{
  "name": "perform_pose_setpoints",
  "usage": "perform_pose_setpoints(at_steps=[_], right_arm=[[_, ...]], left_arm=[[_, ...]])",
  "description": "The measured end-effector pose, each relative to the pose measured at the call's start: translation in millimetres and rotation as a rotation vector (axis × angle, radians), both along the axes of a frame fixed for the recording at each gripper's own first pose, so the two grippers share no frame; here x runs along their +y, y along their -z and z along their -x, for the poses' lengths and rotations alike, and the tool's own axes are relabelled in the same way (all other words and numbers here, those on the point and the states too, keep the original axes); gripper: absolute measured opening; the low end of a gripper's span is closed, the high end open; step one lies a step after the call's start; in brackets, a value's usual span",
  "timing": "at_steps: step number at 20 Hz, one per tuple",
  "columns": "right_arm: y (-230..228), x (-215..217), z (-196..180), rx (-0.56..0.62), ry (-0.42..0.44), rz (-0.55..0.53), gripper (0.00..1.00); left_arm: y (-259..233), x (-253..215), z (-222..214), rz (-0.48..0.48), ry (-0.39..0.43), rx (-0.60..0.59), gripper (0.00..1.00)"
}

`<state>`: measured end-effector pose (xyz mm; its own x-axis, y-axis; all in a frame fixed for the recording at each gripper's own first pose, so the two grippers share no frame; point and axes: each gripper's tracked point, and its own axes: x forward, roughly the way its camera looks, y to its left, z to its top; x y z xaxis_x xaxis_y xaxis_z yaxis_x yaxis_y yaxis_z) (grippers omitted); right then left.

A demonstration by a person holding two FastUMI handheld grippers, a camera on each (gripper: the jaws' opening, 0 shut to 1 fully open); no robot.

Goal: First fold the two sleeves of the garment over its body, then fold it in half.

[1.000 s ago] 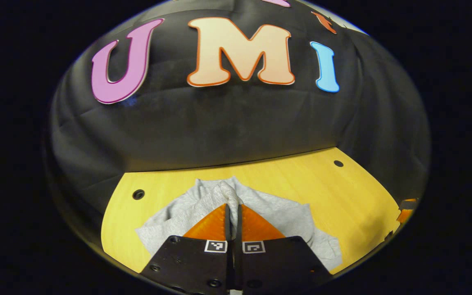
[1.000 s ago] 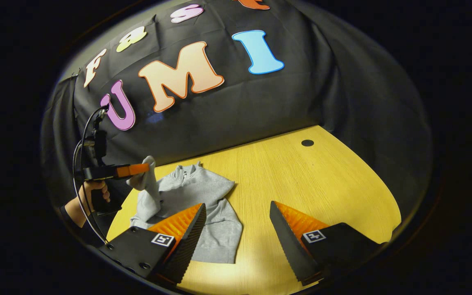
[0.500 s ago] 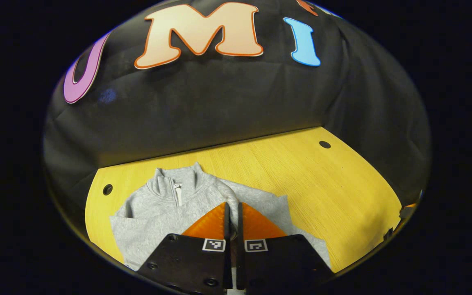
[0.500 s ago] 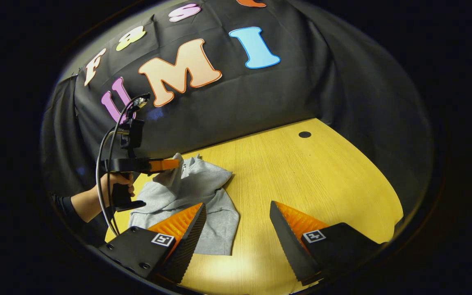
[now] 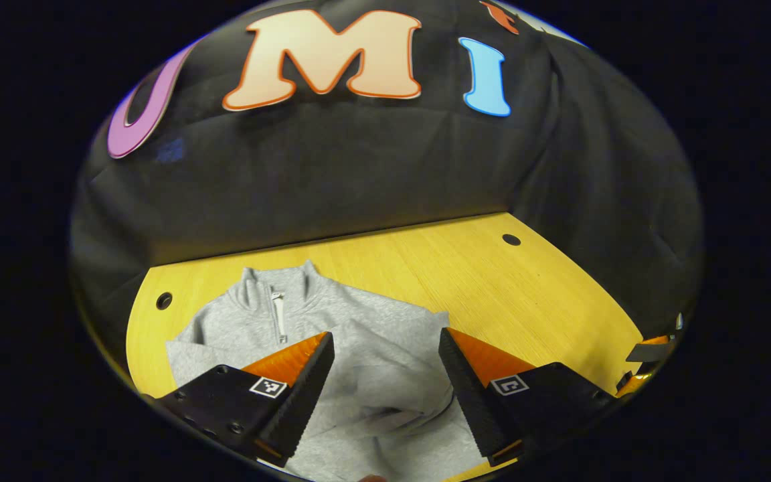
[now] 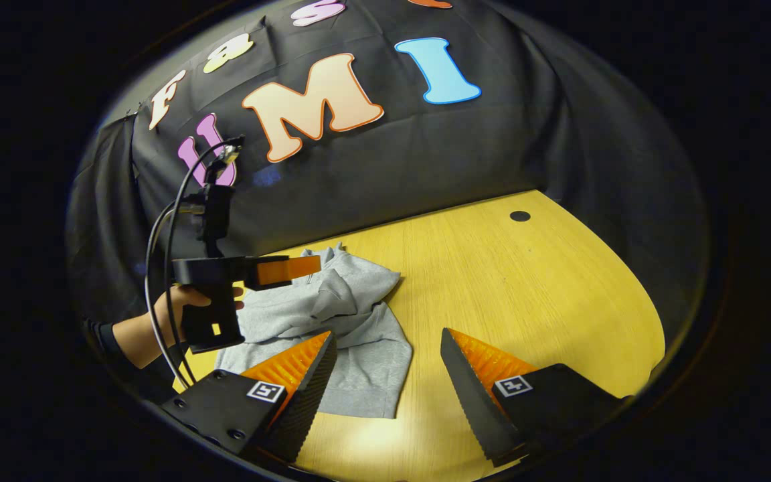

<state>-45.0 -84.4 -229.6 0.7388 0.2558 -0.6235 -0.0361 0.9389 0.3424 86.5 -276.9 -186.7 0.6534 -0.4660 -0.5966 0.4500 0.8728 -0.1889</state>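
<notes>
In the left gripper view, the left gripper (image 5: pixel 385 375) sits at the bottom middle of the frame with its fingers wide apart and nothing between them. Under it lies the gray garment (image 5: pixel 359 348), on the yellow table (image 5: pixel 526 294), in the lower middle of the frame. Its collar and little zipper (image 5: pixel 278 314) point to the top. One sleeve (image 5: pixel 392 375) lies across the body, a bit bumpy and wrinkled. What could go wrong: the sleeve is loose now, so it could slide off the body if a finger bumps or drags the soft cloth.

In the right gripper view, the right gripper (image 6: pixel 389 381) is at the bottom middle, fingers wide apart and holding nothing. The garment (image 6: pixel 345 321) lies in the lower left, soft and lumpy, with a fold puffed up near its middle. A hand (image 6: pixel 178 308) at the left holds the left gripper (image 6: pixel 288 268) just above the cloth. The garment's right sleeve seems tucked or bunched at its far edge, and it is hard to tell. A grab there could pick up the body too and mess up the first fold.
</notes>
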Motion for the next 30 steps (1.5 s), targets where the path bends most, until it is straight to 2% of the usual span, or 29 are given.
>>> perform_pose_setpoints(at_steps=[3,4,6,10,11,12,16,20,26,27,29,30], right_arm=[[7,15,-5,0.003,-0.025,0.002,0.93],[10,21,-6,0.005,-0.035,0.006,0.98],[15,31,-8,0.010,-0.051,0.016,0.98],[18,38,-16,-0.002,-0.050,0.120,0.98],[19,38,-18,-0.006,-0.047,0.140,0.93],[21,40,-16,-0.005,-0.048,0.154,0.98],[39,50,-7,0.034,-0.069,0.170,0.98],[61,60,6,0.077,-0.089,0.192,0.98],[89,68,23,0.131,-0.126,0.239,0.98],[93,69,26,0.138,-0.131,0.248,0.94],[100,71,30,0.150,-0.141,0.262,0.94],[104,73,32,0.159,-0.147,0.265,0.98]], left_arm=[[-3,44,10,0.037,-0.075,-0.007,0.94],[-6,58,13,0.048,-0.096,-0.016,0.94],[0,89,23,0.053,-0.136,-0.017,0.95],[10,155,51,0.032,-0.237,-0.009,0.95],[13,168,60,0.022,-0.251,-0.006,0.95],[18,184,71,0.013,-0.262,0.002,0.95],[37,227,112,0.012,-0.310,0.028,0.95],[68,259,147,-0.027,-0.369,0.114,0.95],[106,279,185,-0.049,-0.405,0.203,0.95],[111,280,189,-0.049,-0.409,0.213,0.95],[121,279,197,-0.049,-0.405,0.240,0.95],[126,279,200,-0.052,-0.403,0.251,0.95]])
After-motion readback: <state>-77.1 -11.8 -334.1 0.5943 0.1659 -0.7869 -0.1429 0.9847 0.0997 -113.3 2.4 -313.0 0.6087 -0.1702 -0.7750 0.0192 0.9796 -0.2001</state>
